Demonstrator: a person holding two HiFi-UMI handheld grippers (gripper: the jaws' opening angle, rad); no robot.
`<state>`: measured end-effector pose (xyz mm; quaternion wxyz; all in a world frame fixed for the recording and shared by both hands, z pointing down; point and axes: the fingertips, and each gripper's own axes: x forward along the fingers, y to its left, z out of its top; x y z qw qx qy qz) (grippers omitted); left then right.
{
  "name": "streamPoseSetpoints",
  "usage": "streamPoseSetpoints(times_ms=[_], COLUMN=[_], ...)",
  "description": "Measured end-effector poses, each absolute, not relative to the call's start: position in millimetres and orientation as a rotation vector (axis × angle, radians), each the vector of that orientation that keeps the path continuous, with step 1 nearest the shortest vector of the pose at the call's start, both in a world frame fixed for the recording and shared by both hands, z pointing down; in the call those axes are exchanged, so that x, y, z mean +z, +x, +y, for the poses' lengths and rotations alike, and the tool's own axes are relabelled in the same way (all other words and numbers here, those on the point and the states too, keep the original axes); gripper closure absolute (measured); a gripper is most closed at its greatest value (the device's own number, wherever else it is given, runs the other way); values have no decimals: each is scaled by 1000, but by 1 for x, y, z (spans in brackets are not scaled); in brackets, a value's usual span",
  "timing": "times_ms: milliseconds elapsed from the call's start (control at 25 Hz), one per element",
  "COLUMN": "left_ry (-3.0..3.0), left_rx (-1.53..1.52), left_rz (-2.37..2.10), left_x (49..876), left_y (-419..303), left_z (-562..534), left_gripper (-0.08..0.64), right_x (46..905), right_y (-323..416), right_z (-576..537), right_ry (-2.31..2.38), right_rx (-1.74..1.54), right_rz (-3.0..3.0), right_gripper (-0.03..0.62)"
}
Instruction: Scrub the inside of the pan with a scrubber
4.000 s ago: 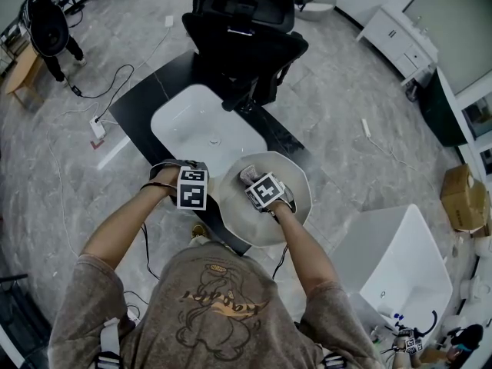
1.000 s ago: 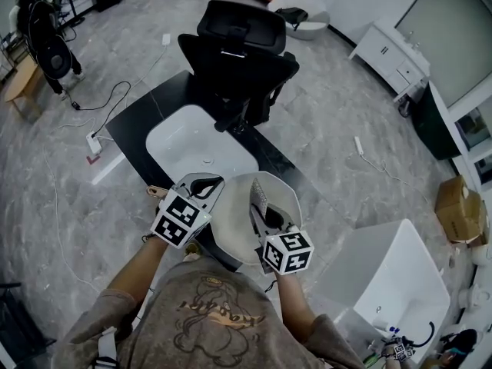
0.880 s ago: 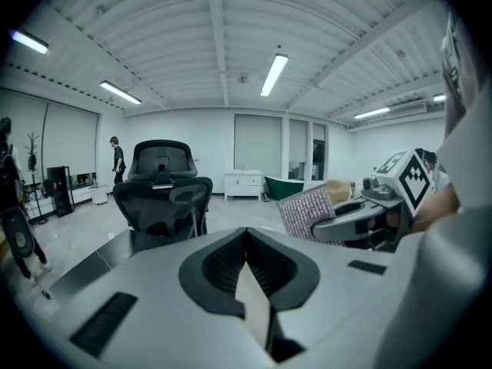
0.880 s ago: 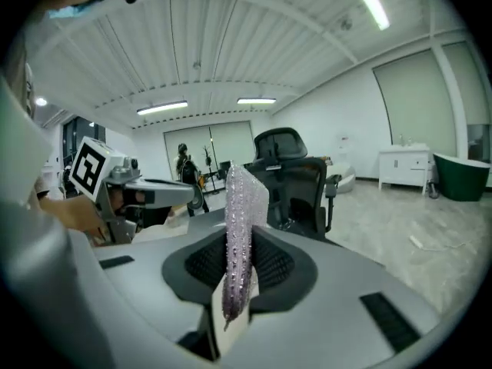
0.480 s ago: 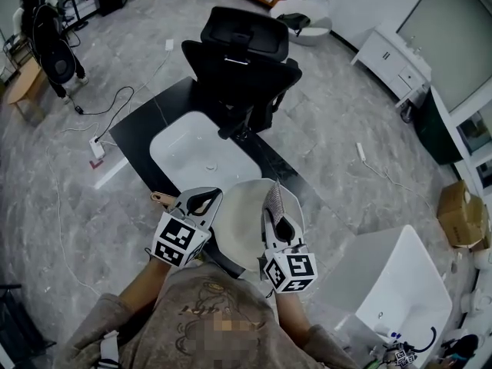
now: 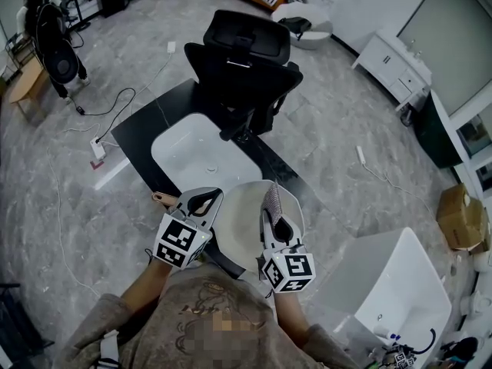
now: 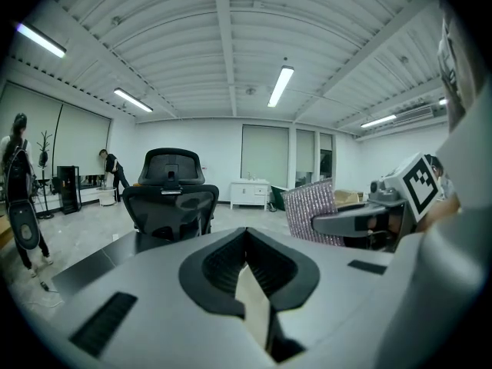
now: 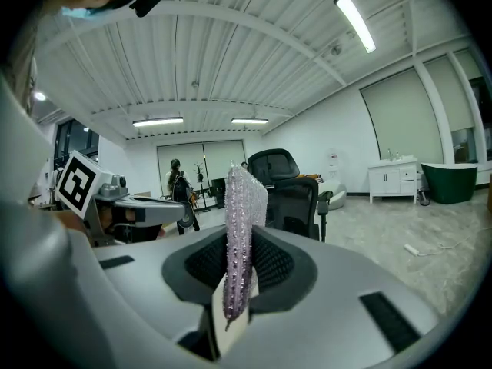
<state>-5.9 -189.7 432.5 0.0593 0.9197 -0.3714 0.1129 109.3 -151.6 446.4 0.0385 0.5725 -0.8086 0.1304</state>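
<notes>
The right hand-held gripper (image 6: 278,226) is clamped on the scrubber (image 8: 244,229), which stands upright over the pan (image 6: 237,233). The left hand-held gripper (image 6: 204,200), jaws together on nothing, sits just beside the pan. With nothing holding the pan, scrubbing pressure could skid it off the table (image 6: 138,138) edge.

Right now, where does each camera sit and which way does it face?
Head view: on the person's head, facing steeply down at the pan, white basin and office chair; both forearms, left tool and right tool show.
Left gripper view: on the left tool, looking level past its shut jaws; the right tool shows at right.
Right gripper view: on the right tool, looking level past the scrubber in its jaws; the left tool shows at left.
Shared: all three see the office chair.
</notes>
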Motion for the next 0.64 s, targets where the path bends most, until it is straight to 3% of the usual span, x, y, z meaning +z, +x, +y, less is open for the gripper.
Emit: streamPoseSetpoints(times_ms=[640], left_ry=[2779], left_rx=[317], left_rz=[-1146], left_x=[428], left_y=[-5], left_z=[-190], left_gripper=[543], right_x=[443], right_y=[113], right_z=[-151], right_ry=[1757], right_rx=[373], right_rz=[-2481], right_gripper=[512])
